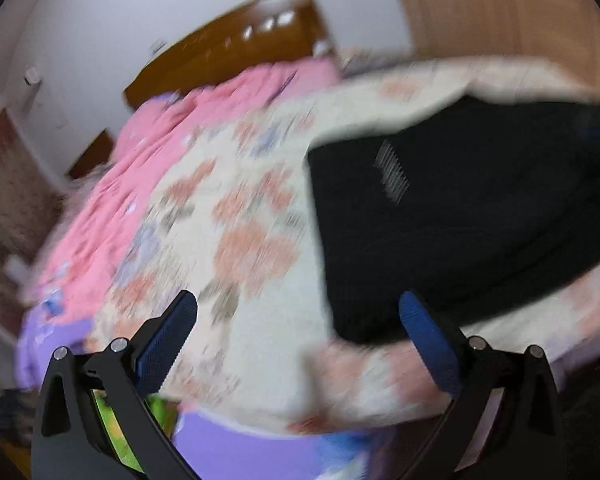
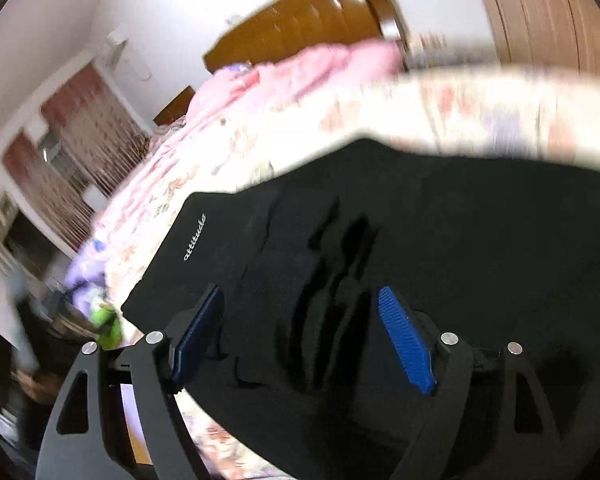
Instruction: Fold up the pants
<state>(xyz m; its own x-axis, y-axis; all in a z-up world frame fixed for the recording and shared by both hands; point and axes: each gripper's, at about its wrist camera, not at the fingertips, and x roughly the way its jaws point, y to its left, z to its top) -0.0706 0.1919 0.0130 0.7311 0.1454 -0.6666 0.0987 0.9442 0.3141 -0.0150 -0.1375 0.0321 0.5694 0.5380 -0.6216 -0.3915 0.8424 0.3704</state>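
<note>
With black pants (image 2: 380,240) lying folded on bed (image 1: 260,320) | left gripper (image 1: 300,344), right gripper (image 2: 304,340) fingers wide, empty | fold looks nearly done.

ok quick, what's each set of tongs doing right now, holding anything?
Left tongs: open, holding nothing, above the floral bedspread.
Right tongs: open, gripping nothing, over the black pants.

Both grippers open above the bed, angled downward

The left gripper (image 1: 298,316) holds its jaws wide apart with nothing between them, beside the black pants (image 1: 460,208); the right gripper (image 2: 300,312) hangs over the pants, jaws spread, blue pads (image 2: 406,340) clear of the cloth.
</note>
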